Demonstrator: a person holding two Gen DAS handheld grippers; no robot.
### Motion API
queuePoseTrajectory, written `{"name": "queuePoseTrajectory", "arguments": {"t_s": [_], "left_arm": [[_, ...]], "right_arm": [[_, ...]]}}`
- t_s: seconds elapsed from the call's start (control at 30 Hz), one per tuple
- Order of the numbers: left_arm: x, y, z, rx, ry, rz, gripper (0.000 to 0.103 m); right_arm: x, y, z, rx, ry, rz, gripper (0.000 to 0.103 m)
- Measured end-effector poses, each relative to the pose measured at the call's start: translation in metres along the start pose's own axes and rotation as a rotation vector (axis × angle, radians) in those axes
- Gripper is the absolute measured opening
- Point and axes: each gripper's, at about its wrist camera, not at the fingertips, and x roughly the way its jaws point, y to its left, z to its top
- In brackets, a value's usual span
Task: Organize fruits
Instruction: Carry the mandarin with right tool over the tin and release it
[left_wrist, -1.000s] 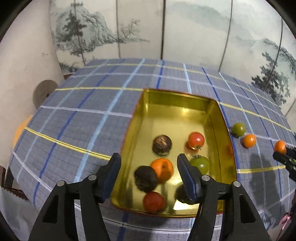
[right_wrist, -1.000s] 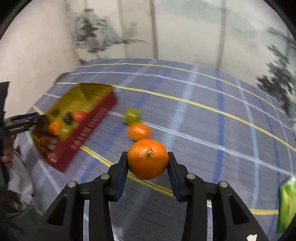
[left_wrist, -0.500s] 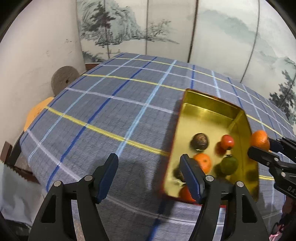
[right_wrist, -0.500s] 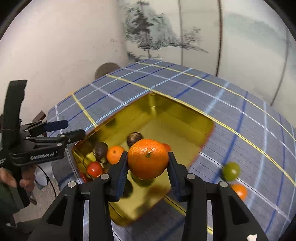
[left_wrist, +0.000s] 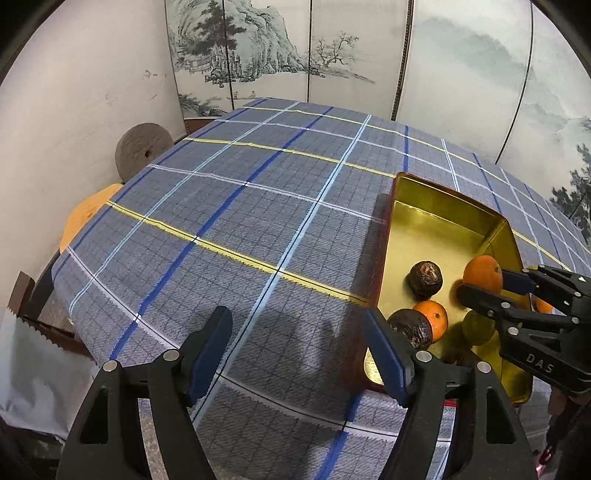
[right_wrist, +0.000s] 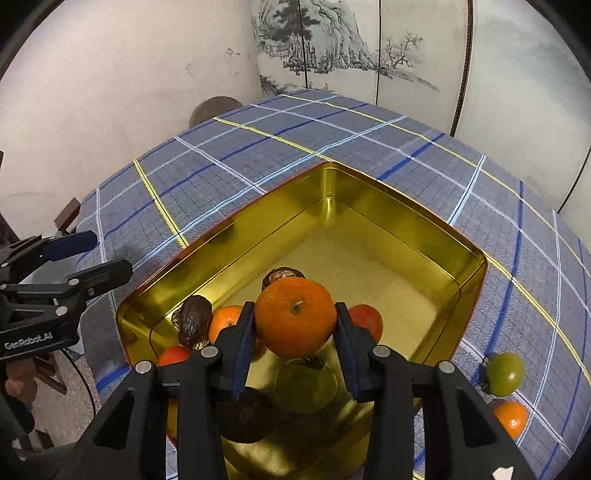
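Mandarin (right_wrist: 295, 317) sits clamped between the right gripper (right_wrist: 295, 332) pads, above the gold tin (right_wrist: 369, 192) holding small oranges, tomatoes and dark wrinkled fruits. Left gripper (left_wrist: 299, 347) hangs over the plaid tablecloth (left_wrist: 240, 206) beside the tin, jaws opening, nothing between them. A green tomato (right_wrist: 504, 373) and a small orange (right_wrist: 511, 419) lie outside on the cloth.

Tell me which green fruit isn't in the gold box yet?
The green tomato on the checked cloth, right of the gold box, beside a small orange. The other green one lies inside the box, under the right gripper.
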Motion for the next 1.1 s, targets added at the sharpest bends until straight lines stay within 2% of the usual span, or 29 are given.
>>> {"name": "queuePoseTrajectory", "arguments": {"t_s": [0.57,0.97,1.1], "left_arm": [[0.001,-0.004,0.003,0.026,0.007,-0.004,0.074],[0.003,-0.005,0.004,0.023,0.017,-0.019,0.074],[0.006,-0.010,0.005,0.033,0.027,-0.026,0.075]], "right_arm": [[0.019,-0.001,0.000,0.007,0.039,0.009,0.038],[0.019,-0.002,-0.003,0.013,0.036,0.009,0.039],[0.015,-0.004,-0.005,0.021,0.012,0.003,0.046]]}}
